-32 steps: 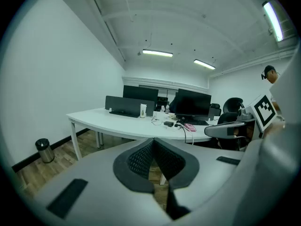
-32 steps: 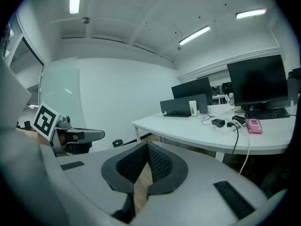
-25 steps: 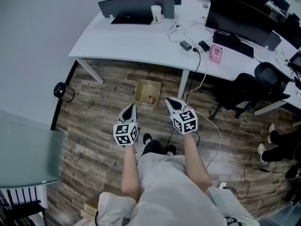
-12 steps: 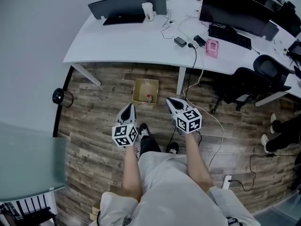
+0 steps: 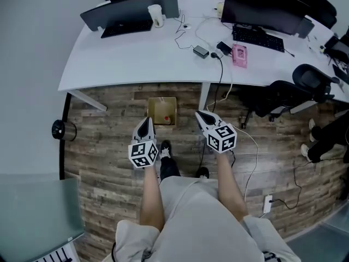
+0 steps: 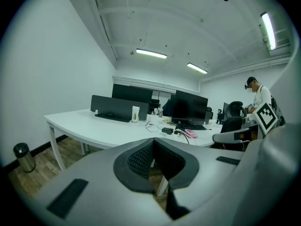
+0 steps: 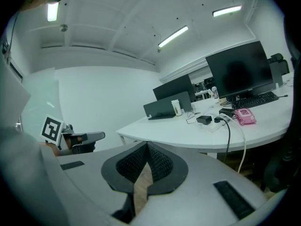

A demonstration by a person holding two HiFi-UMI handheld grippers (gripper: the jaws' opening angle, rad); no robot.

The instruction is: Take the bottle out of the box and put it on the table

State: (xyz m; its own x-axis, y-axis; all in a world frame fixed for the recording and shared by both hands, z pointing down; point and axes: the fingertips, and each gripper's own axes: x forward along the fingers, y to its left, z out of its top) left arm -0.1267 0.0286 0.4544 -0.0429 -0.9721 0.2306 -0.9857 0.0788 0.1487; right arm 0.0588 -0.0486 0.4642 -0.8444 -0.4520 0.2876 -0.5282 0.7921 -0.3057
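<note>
An open cardboard box (image 5: 162, 103) stands on the wooden floor at the edge of the white table (image 5: 125, 53). Inside it I see a small bottle (image 5: 167, 117) with a red cap. My left gripper (image 5: 146, 119) hangs just left of the box and nearer me, its jaws shut with nothing between them. My right gripper (image 5: 199, 113) sits to the right of the box, also shut and empty. In the left gripper view the pads (image 6: 141, 157) meet at the tip, and the table (image 6: 94, 131) lies ahead. The right gripper view shows the same table (image 7: 188, 133).
On the table are monitors (image 5: 262, 10), a keyboard (image 5: 256, 38), a pink device (image 5: 239, 54), a cup (image 5: 156, 15) and cables. A table leg (image 5: 204, 98) stands right of the box. A black chair (image 5: 283, 100) is at right, a round bin (image 5: 61, 130) at left.
I have moved forward toward the table. The box now lies closer, just beyond and between the two gripper tips. Both grippers stay shut.
</note>
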